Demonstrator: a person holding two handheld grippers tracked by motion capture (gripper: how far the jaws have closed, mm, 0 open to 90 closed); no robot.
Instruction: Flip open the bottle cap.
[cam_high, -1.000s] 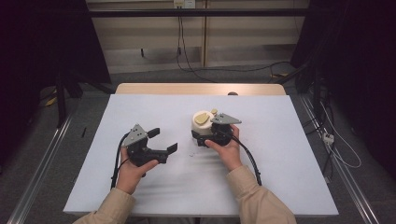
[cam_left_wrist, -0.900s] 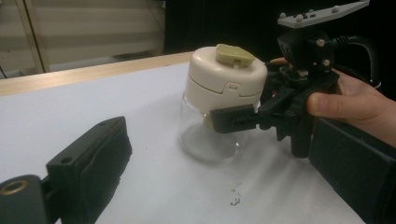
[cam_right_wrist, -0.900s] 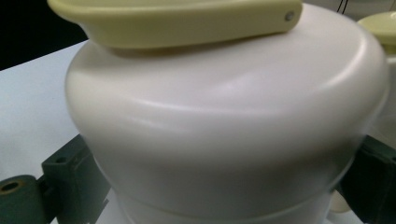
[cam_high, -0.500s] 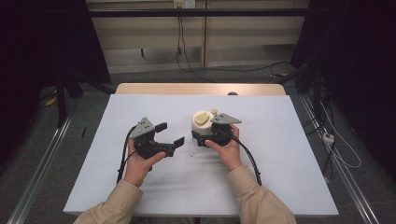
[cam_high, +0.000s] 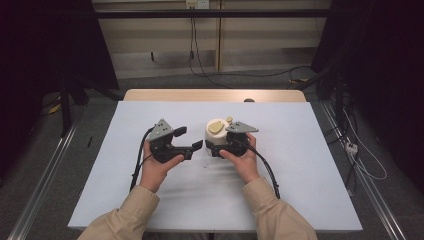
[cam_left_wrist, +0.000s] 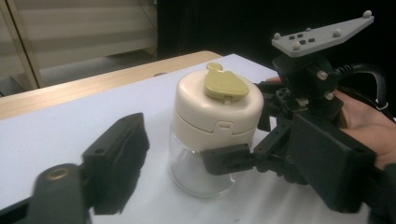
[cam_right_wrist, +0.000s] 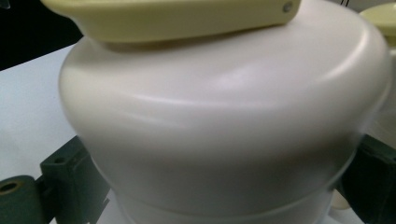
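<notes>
The right hand-held gripper (cam_high: 216, 148) clamps the clear glass jar with cream plastic lid (cam_left_wrist: 215, 122) mid-bench, while the left hand-held gripper (cam_high: 189, 140), jaws wide and empty, could topple it if it bumps that lid.

Round clear-glass jar (cam_left_wrist: 198, 175): transparent, colourless body under a cream plastic lid (cam_left_wrist: 217, 109), plain, with an olive-yellow flip tab (cam_left_wrist: 225, 86) at centre frame. Left hand-held gripper (cam_high: 192, 140) and right hand-held gripper (cam_left_wrist: 233, 161): matt black, each topped with a grey three-cornered plate. Table (cam_high: 300, 150): plain white surface, light wood edge at the upper side. Sleeves (cam_high: 275, 215): beige.
</notes>
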